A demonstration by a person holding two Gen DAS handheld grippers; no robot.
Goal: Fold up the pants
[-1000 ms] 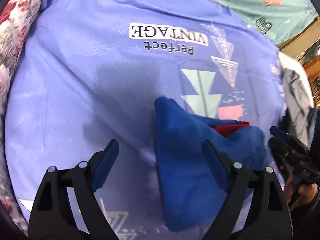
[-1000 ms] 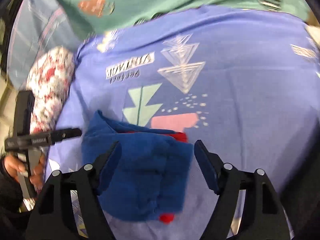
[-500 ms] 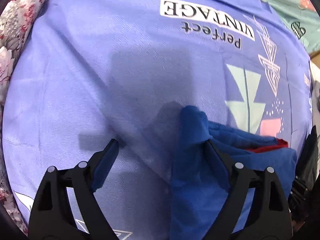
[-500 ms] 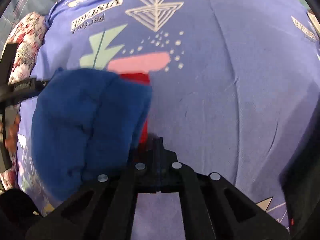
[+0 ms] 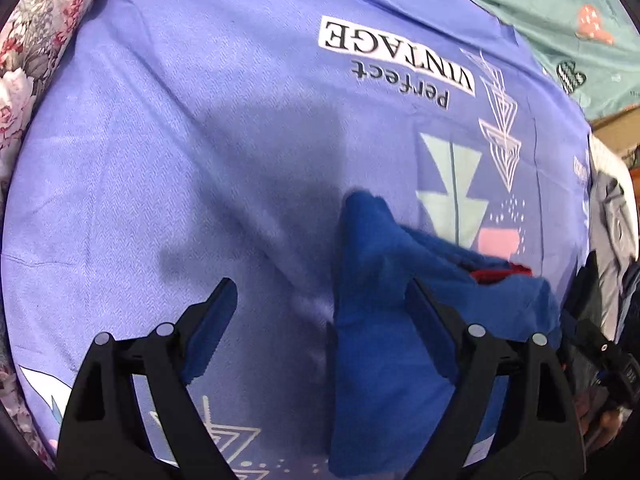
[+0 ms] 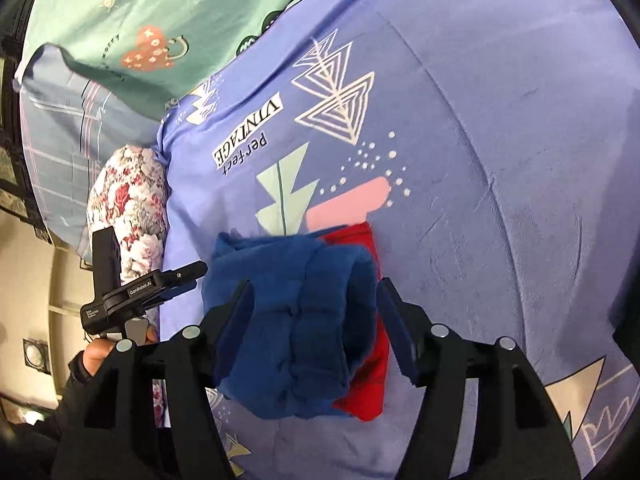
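The blue pants (image 5: 400, 320) lie folded into a thick bundle on the purple printed bedsheet (image 5: 240, 140), with a red waistband edge (image 5: 500, 274) showing. My left gripper (image 5: 320, 312) is open and empty just left of the bundle; its right finger overlaps the cloth's edge in view. In the right wrist view the bundle (image 6: 296, 320) with its red part (image 6: 368, 360) sits between the fingers of my right gripper (image 6: 314, 312), which is open around it. The left gripper (image 6: 152, 284) shows at the left there.
A floral pillow (image 6: 128, 208) lies at the sheet's left edge, also in the left wrist view (image 5: 36, 40). A green printed sheet (image 6: 152, 20) and a plaid cloth (image 6: 56, 128) lie beyond. A grey garment (image 5: 612, 220) is at the right edge.
My right gripper was shut half a second ago and has opened, now straddling the folded bundle, and its view has pulled back. The left gripper stayed open, shifting slightly.
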